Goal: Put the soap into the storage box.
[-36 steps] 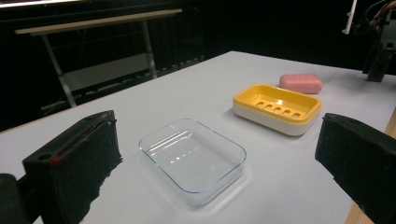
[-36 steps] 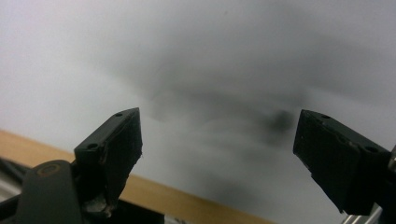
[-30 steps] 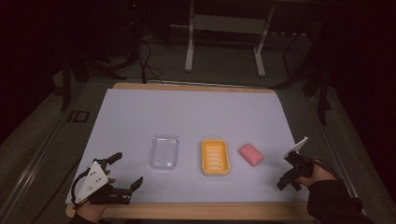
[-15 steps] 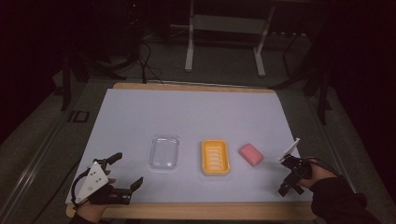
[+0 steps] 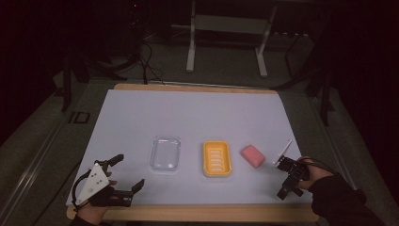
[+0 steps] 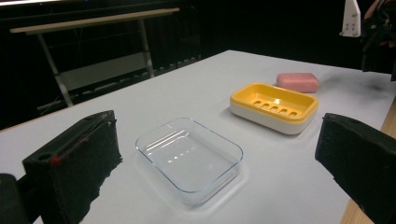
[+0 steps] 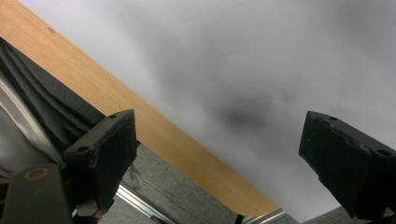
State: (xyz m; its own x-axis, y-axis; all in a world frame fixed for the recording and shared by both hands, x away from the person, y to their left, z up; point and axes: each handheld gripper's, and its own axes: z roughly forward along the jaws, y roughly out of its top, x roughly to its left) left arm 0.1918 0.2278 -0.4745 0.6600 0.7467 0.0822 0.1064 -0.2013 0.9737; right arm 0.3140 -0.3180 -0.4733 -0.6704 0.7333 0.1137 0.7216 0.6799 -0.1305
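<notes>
A clear glass dish (image 5: 165,153) lies on the white table (image 5: 188,117), with a yellow soap dish (image 5: 217,158) to its right and a pink soap bar (image 5: 252,155) beyond that. My left gripper (image 5: 127,173) rests open near the front left corner, empty, its jaws pointing towards the glass dish (image 6: 189,156), the yellow dish (image 6: 273,106) and the soap (image 6: 298,81). At the front right, just right of the soap, my right gripper (image 5: 283,180) is open. Its jaws (image 7: 224,154) have just been opening, with nothing between them, only the tabletop and its wooden edge.
The wooden front edge (image 5: 197,214) of the table runs close under both hands. Dark floor, cables and a metal stand (image 5: 226,28) lie beyond the far edge. A grey strip (image 7: 154,191) shows below the table edge.
The right gripper has shifted slightly towards the front edge and its jaws stand wider. The left gripper and the three objects have not moved.
</notes>
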